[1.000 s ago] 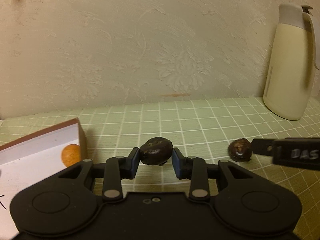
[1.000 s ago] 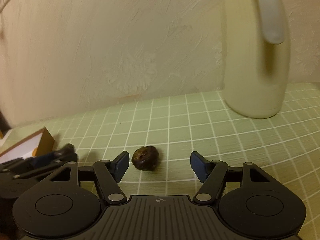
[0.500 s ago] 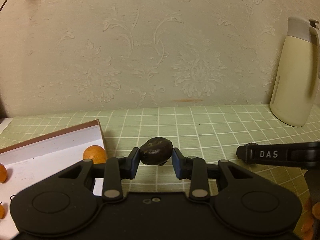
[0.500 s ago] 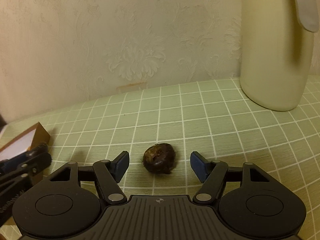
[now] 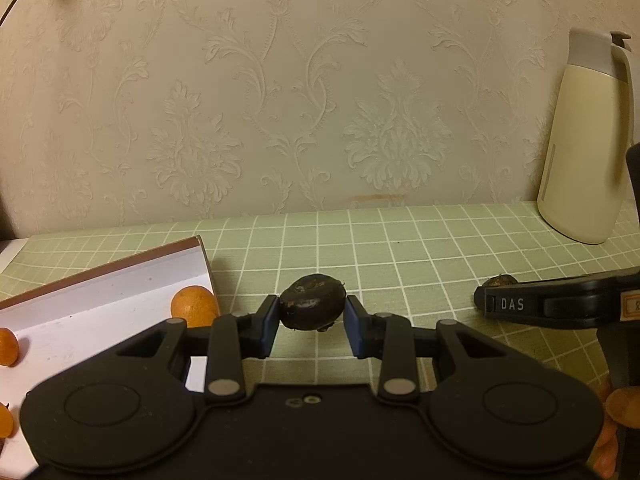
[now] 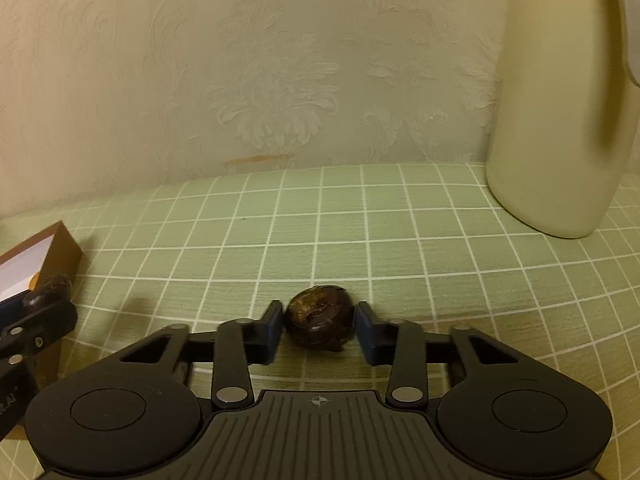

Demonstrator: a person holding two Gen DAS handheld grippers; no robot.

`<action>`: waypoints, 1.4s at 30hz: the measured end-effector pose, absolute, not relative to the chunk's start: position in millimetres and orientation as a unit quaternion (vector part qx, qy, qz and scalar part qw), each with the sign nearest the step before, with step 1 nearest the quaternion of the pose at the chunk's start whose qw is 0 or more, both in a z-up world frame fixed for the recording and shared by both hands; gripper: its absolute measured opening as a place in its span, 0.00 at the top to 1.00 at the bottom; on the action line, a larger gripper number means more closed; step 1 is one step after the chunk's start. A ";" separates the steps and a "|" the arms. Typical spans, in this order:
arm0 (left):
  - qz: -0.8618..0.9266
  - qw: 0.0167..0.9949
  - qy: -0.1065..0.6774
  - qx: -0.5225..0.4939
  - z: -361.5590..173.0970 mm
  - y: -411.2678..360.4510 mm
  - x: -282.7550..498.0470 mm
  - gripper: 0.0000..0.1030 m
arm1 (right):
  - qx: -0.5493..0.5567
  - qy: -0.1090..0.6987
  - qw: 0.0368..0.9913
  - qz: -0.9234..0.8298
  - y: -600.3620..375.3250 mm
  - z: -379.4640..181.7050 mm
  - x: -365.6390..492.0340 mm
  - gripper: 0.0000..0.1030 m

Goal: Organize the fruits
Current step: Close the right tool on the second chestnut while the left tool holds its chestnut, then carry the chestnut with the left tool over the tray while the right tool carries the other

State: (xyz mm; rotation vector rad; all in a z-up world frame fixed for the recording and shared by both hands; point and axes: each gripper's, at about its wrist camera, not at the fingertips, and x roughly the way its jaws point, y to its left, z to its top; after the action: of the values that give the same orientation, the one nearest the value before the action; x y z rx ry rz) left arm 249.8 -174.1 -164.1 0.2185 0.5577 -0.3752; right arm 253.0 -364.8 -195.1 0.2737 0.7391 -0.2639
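Right now your left gripper (image 5: 311, 318) is clamped on a dark brown fruit (image 5: 312, 306), one blue pad pressed to each side of it, and the fruit sits between the fingertips clear of the green checked tablecloth (image 5: 400, 248). Just to the left of that claw lies the white tray with a brown rim (image 5: 120, 288); an orange fruit (image 5: 194, 306) rests in its near corner, right beside your left finger, and two more orange fruits show at the far left edge of the same tray, one of them (image 5: 8, 346) higher than the other. Off to the right of the claw, your other tool reaches in from the side, with a second dark fruit partly hidden behind its tip.

Your right gripper (image 6: 319, 330) has its pads drawn in close on either side of the second dark fruit (image 6: 320, 320), which rests on the tablecloth (image 6: 360, 232). The pads look to be touching or all but touching its flanks; whether they press firmly you cannot tell from this view. Ahead and to the right of this claw stands a cream jug (image 6: 560, 120) against the patterned wallpaper (image 6: 240, 80), well apart from the fruit. To the left of the claw you see the tray's brown corner (image 6: 60, 248) and, just in front of it, the left tool's fingers carrying their dark fruit.

From the left wrist view the same jug (image 5: 580, 152) stands far ahead on the right, upright, by the wall (image 5: 280, 100).
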 end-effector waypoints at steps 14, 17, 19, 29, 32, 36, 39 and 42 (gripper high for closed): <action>-0.177 0.941 0.267 0.105 -155.4 -163.1 243.8 0.76 | 0.123 0.345 0.924 -0.113 -355.3 -183.5 245.8 0.63; -0.173 0.943 0.263 0.104 -150.0 -156.7 239.9 0.75 | 0.118 0.334 0.929 -0.104 -345.9 -173.9 240.7 0.63; -0.170 0.946 0.258 0.103 -145.3 -150.0 235.7 0.75 | 0.118 0.325 0.934 -0.095 -339.3 -165.8 236.0 0.63; -0.112 0.960 0.242 0.088 -122.8 -78.0 219.1 0.75 | 0.121 0.266 0.956 -0.011 -277.4 -118.9 222.3 0.63; -0.084 0.963 0.244 0.084 -120.0 -47.8 215.5 0.75 | 0.112 0.260 0.959 0.017 -249.2 -113.6 223.7 0.63; -0.049 0.965 0.247 0.079 -118.3 -10.0 211.8 0.75 | 0.102 0.261 0.959 0.045 -215.9 -112.1 227.7 0.63; -0.026 0.964 0.254 0.067 -119.3 13.9 211.6 0.75 | 0.095 0.260 0.959 0.059 -194.3 -111.3 231.6 0.63; -0.007 0.965 0.256 0.060 -116.9 33.0 212.8 0.75 | 0.088 0.261 0.959 0.070 -178.0 -112.2 233.9 0.63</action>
State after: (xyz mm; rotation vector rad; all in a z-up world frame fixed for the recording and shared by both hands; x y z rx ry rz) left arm 212.8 33.0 -116.9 0.1209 0.5180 -0.0151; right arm 233.9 -178.0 -112.2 0.1786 0.5294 0.1413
